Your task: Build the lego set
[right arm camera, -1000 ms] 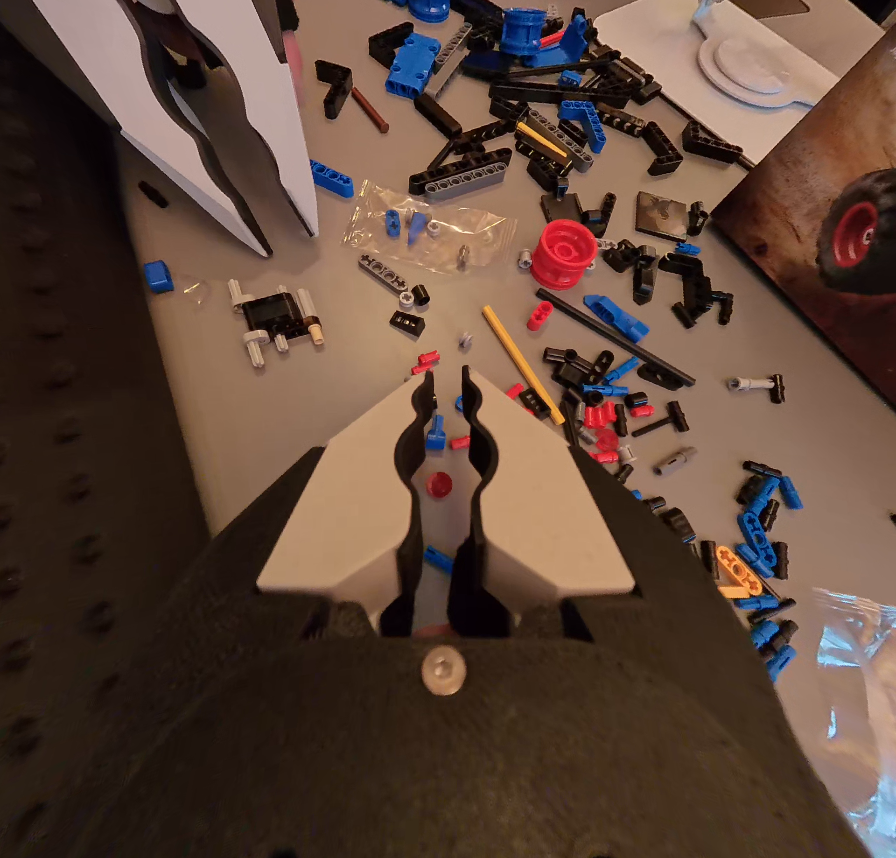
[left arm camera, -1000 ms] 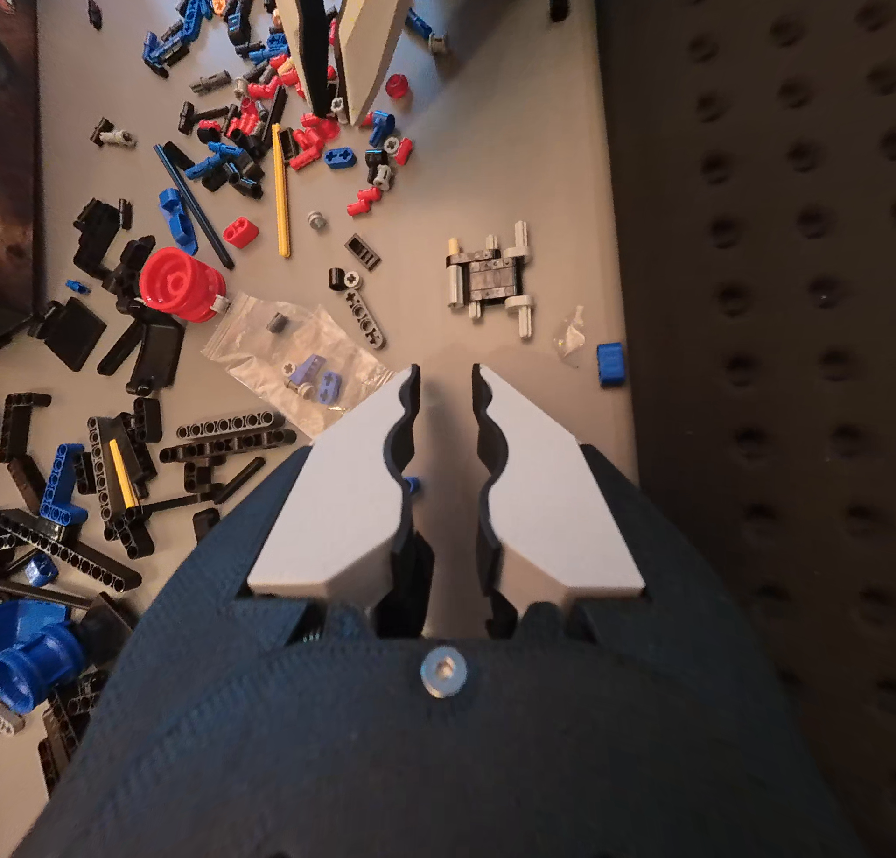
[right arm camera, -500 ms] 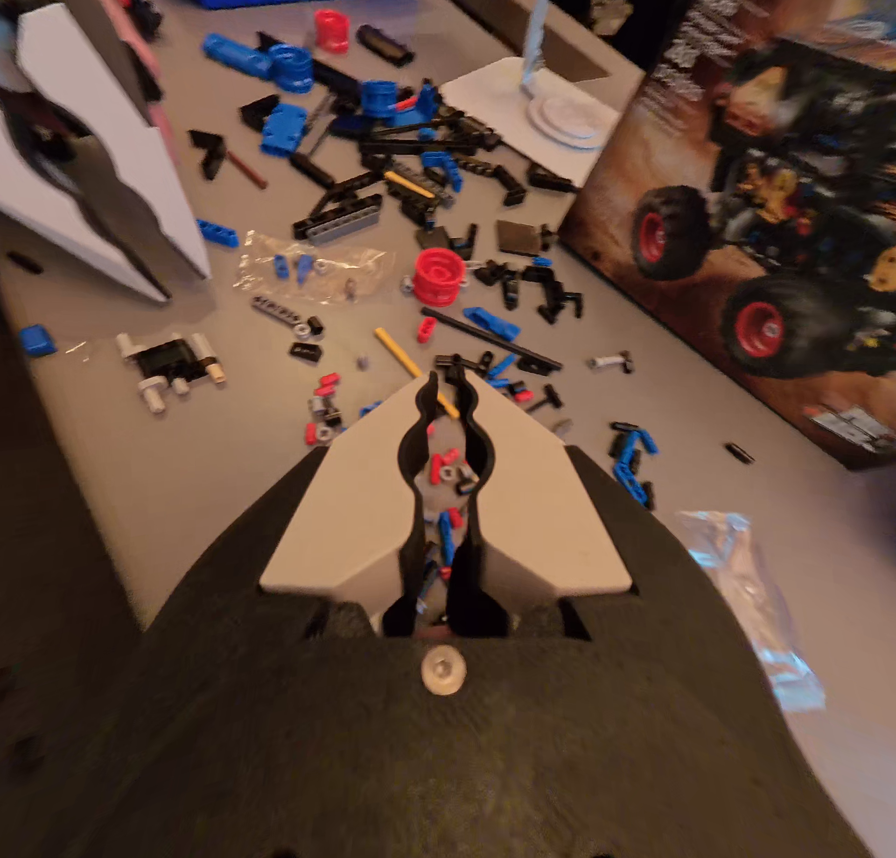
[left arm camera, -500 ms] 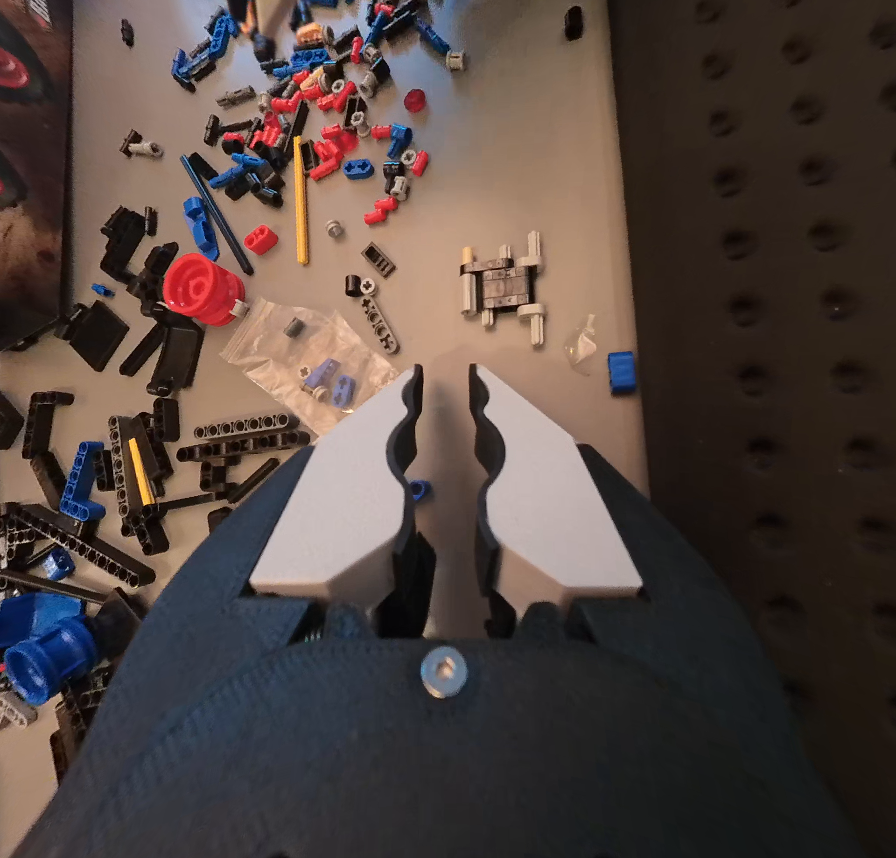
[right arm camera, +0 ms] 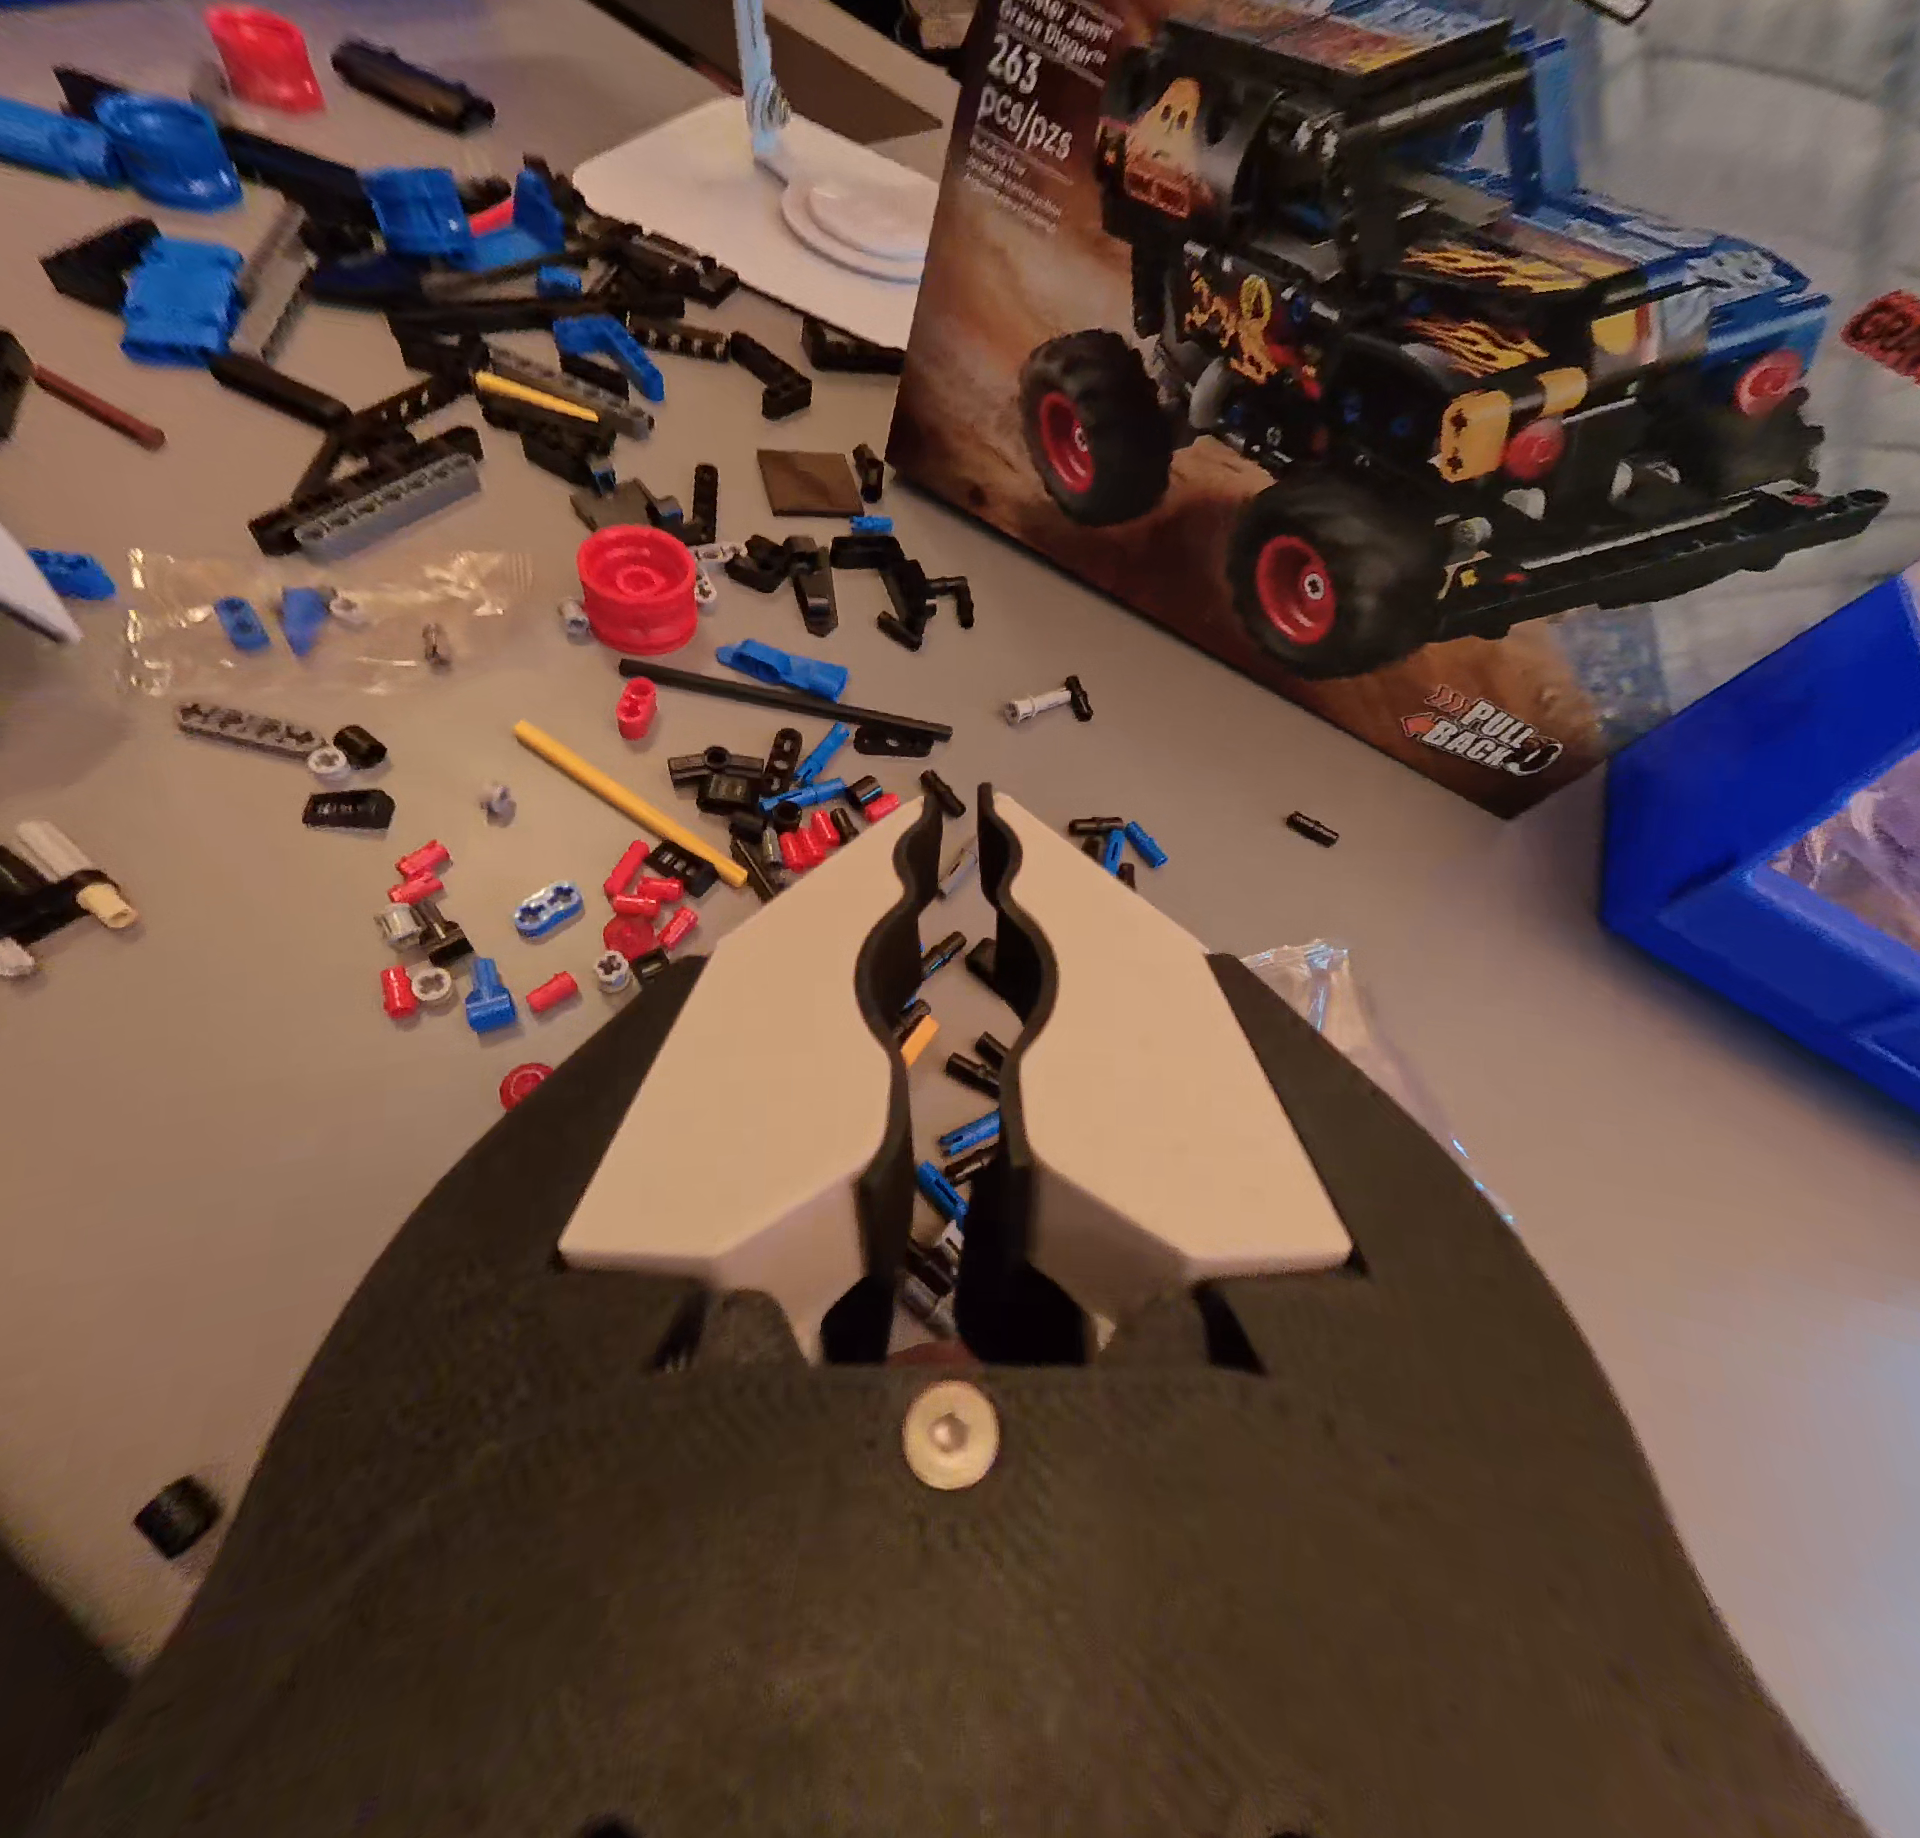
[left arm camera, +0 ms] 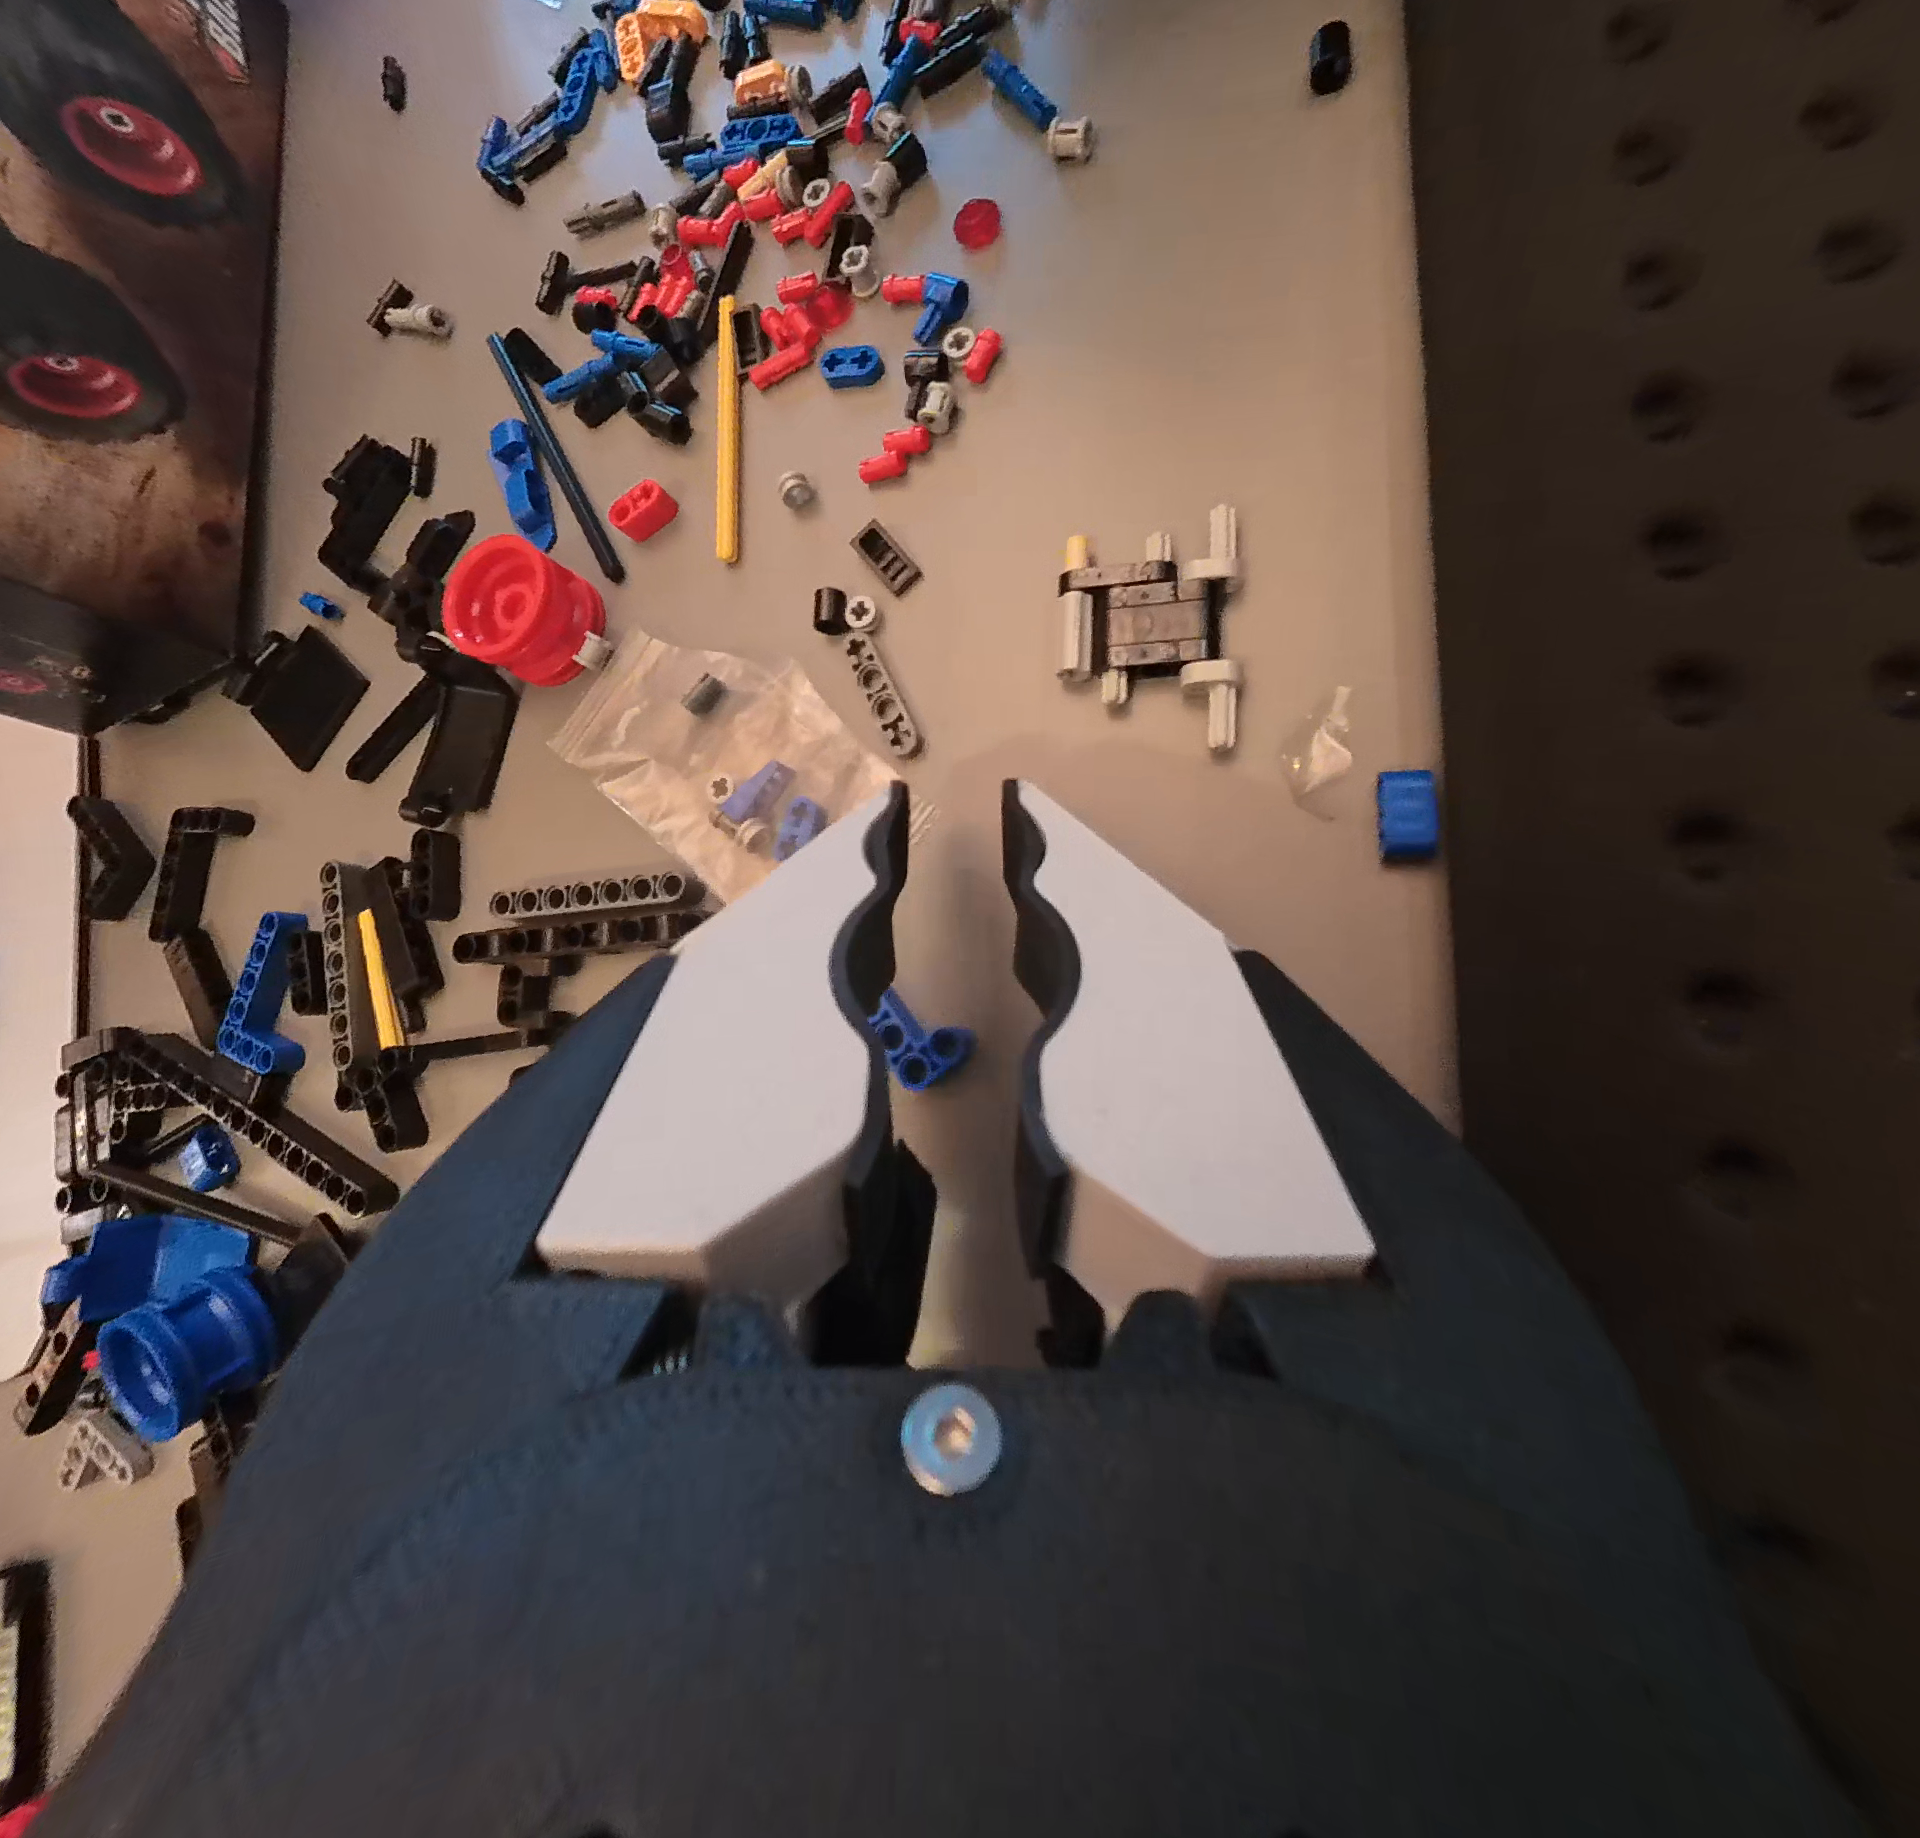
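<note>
Loose Lego Technic parts lie over a grey table [left arm camera: 1195, 365]. My left gripper [left arm camera: 956, 801] is open and empty, above a bare patch. A small black and grey sub-assembly [left arm camera: 1148, 625] with pegs lies just ahead of it to the right, and a blue angled piece [left arm camera: 920, 1045] shows between its jaws on the table. My right gripper [right arm camera: 958, 799] hovers over a scatter of small red, blue and black pins [right arm camera: 790, 832]. Its jaws stand a narrow gap apart with nothing held. A yellow axle [right arm camera: 623, 801] lies left of its tips.
The set's box [right arm camera: 1351, 354] stands upright at the right. A blue bin [right arm camera: 1787, 853] sits beside it. A red wheel hub [left arm camera: 520, 609] and a clear bag [left arm camera: 717, 739] of small parts lie left. Black beams [left arm camera: 582, 921] are piled nearer. A dark perforated mat [left arm camera: 1683, 749] borders the table. The tips of one gripper are about 20 cm away from the tips of the other. Between my right fingertips and the yellow axle [right arm camera: 623, 801] there is roughly 9 cm. It turns up in the left wrist view [left arm camera: 730, 429] as well.
My right gripper has lifted from the pin pile and swung right, so the box is now in view. It has left the left wrist view. My left gripper has drawn back slightly.
</note>
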The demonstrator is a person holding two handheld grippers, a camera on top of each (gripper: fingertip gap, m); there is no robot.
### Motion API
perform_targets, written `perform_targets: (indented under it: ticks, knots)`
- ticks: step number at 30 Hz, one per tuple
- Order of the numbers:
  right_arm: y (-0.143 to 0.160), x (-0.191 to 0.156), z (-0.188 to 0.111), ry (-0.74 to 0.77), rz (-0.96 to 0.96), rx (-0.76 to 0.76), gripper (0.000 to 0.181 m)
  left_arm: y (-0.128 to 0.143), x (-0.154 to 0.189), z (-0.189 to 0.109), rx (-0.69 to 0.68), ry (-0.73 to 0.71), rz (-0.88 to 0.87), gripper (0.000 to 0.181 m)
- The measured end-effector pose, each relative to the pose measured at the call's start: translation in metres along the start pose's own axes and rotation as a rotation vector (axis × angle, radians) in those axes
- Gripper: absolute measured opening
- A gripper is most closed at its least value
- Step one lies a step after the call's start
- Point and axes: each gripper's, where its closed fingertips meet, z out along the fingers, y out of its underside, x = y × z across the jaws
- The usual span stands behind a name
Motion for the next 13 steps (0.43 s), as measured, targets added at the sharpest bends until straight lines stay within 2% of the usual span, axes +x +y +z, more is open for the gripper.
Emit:
perform_targets:
  ticks: [13]
  knots:
    - [0.013, -0.012, 0.012, -0.007, -0.117, -0.074, 0.006, -0.002, -0.009, -0.004, 0.01, -0.063, 0.017, 0.016]
